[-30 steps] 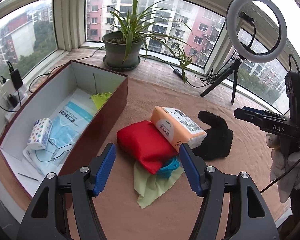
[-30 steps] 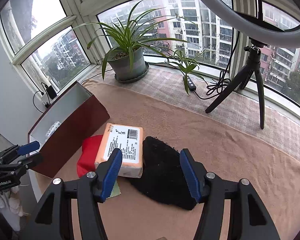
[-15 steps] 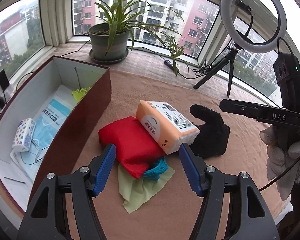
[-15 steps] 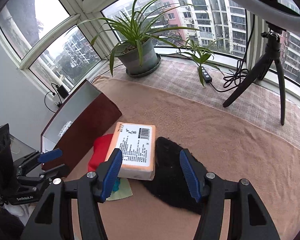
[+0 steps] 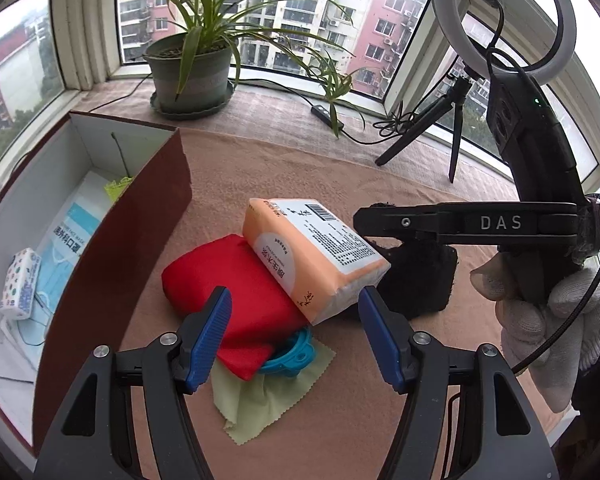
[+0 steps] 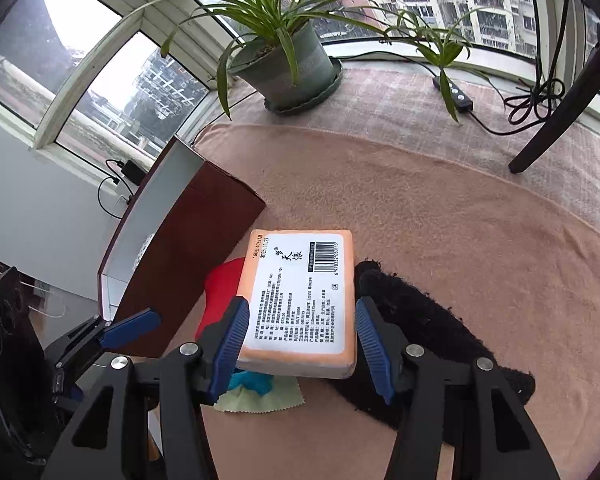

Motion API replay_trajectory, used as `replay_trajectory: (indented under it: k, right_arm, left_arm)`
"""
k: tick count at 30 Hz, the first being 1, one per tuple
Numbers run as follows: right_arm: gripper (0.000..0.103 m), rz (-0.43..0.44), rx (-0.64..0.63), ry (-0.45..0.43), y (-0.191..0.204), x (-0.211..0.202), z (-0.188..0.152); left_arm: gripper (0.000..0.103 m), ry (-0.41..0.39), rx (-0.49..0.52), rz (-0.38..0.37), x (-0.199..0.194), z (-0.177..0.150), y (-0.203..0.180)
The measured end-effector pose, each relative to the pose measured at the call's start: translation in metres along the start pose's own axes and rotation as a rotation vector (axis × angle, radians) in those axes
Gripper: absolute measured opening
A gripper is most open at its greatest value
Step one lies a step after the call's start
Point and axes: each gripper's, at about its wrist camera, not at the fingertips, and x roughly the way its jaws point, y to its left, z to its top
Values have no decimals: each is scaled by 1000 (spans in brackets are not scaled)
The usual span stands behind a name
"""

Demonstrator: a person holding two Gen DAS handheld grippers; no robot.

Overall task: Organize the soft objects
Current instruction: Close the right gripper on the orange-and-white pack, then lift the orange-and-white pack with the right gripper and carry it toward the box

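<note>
Straddling the orange tissue pack point(image 6: 300, 304), the right gripper point(image 6: 298, 344) has its blue fingers point(image 6: 230, 344) closing, one on each long side of the pack, with a narrow gap visible at both pads, so no grip is established. The pack lies tilted, propped on a red pouch point(image 5: 236, 292) on one side and a black glove point(image 6: 432, 336) on the other, near the middle of the cloth-covered desk point(image 6: 440, 220). Beneath the pouch lie a teal ring-shaped item point(image 5: 290, 354) and a pale green cloth point(image 5: 268, 396). The left gripper point(image 5: 294, 338) hovers over the near end of this pile, fingers point(image 5: 208, 338) spread wide and empty. A brown box point(image 5: 112, 252) stands at the left edge of the desk, just beside the pouch; it contains a face-mask packet point(image 5: 70, 232) and a small dotted tissue packet point(image 5: 22, 282). A potted plant point(image 5: 192, 64) stands at the far edge by the window.
</note>
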Motion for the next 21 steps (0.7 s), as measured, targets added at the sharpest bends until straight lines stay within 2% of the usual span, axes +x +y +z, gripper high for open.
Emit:
replay_trajectory:
  k: [7, 21]
  right_arm:
    - [51, 32, 64, 46, -10, 22, 6]
    - [51, 24, 95, 83, -24, 42, 11]
  left_arm:
    - [66, 46, 2, -34, 21, 5, -4]
    - [66, 109, 0, -62, 47, 15, -7]
